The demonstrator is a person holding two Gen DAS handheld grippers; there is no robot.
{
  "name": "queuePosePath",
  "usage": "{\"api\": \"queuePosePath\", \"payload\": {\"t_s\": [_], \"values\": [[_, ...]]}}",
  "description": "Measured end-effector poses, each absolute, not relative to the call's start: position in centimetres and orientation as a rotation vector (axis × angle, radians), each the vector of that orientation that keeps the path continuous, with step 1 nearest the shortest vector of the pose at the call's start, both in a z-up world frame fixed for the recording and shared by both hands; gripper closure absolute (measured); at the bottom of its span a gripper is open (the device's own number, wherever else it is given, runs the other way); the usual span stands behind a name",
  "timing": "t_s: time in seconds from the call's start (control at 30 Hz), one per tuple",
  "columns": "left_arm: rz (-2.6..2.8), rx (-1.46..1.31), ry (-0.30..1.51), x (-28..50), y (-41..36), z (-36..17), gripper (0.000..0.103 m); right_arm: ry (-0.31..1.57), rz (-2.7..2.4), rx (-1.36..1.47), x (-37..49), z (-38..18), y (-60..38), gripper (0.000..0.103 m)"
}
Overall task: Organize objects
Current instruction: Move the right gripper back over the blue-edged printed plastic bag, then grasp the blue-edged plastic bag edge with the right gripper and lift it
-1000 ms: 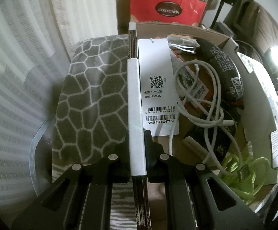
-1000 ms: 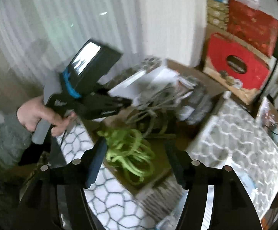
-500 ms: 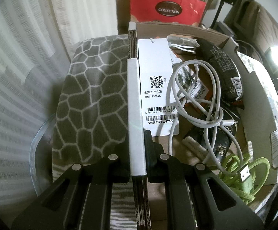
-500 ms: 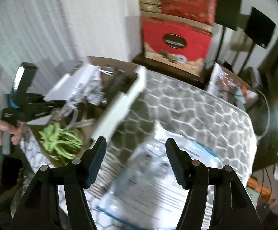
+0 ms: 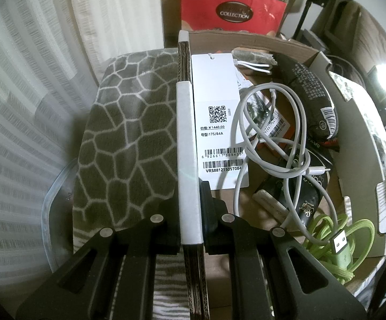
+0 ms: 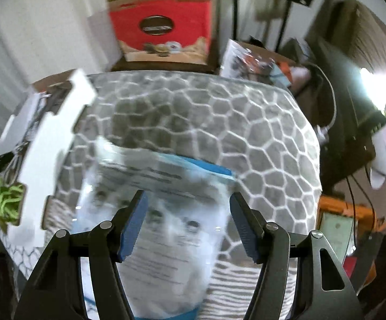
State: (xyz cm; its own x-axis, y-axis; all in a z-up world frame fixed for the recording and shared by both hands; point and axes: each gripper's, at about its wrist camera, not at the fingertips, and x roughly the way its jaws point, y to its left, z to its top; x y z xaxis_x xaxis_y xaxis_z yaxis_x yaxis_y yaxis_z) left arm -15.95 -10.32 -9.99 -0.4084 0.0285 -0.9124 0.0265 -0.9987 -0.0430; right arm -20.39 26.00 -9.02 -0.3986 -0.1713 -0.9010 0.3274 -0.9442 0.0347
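Observation:
My left gripper point(image 5: 190, 210) is shut on the white-edged side wall point(image 5: 187, 144) of an open cardboard box point(image 5: 358, 144). Inside the box lie a white hang tag point(image 5: 219, 106), a white cable point(image 5: 280, 144), a green braided cable point(image 5: 342, 240) and dark packets point(image 5: 312, 93). In the right wrist view my right gripper point(image 6: 187, 224) stands open above a clear zip bag with blue trim point(image 6: 163, 213) that lies flat on the grey honeycomb-patterned cloth point(image 6: 219, 112). The pads do not touch the bag. The box point(image 6: 51, 138) sits at the left of that view.
A red gift bag point(image 5: 232, 13) stands on stacked boxes behind the table. White curtains point(image 5: 19, 106) hang at the left. Dark stands, cables and a bright lamp point(image 6: 376, 88) crowd the right side. The cloth's edge drops off at the front and left.
The right gripper swung right from over the box and green cable to above the zip bag, sinking slightly. In the box the white cable shifted and the green cable settled. The left gripper kept still.

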Motion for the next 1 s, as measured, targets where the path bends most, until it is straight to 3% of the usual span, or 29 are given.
{"api": "queuePosePath", "payload": {"t_s": [0.47, 0.6, 0.83, 0.93, 1.0], "values": [[2.635, -1.709, -0.082, -15.9, -10.3, -10.0, 0.092, 0.013, -2.378, 1.616, -21.4, -11.0, 29.9, 0.038], [2.636, -1.709, -0.081, -15.9, -10.3, -10.0, 0.092, -0.001, -2.36, 1.623, -21.6, -11.4, 29.9, 0.056], [2.636, -1.709, -0.081, -15.9, -10.3, -10.0, 0.092, 0.02, -2.359, 1.623, -22.0, -11.8, 29.1, 0.073], [2.637, -1.709, -0.08, -15.9, -10.3, -10.0, 0.092, 0.135, -2.378, 1.605, -21.6, -11.8, 28.2, 0.077], [2.637, -1.71, -0.081, -15.9, -10.3, -10.0, 0.092, 0.201, -2.39, 1.598, -21.4, -11.8, 27.6, 0.089]]}}
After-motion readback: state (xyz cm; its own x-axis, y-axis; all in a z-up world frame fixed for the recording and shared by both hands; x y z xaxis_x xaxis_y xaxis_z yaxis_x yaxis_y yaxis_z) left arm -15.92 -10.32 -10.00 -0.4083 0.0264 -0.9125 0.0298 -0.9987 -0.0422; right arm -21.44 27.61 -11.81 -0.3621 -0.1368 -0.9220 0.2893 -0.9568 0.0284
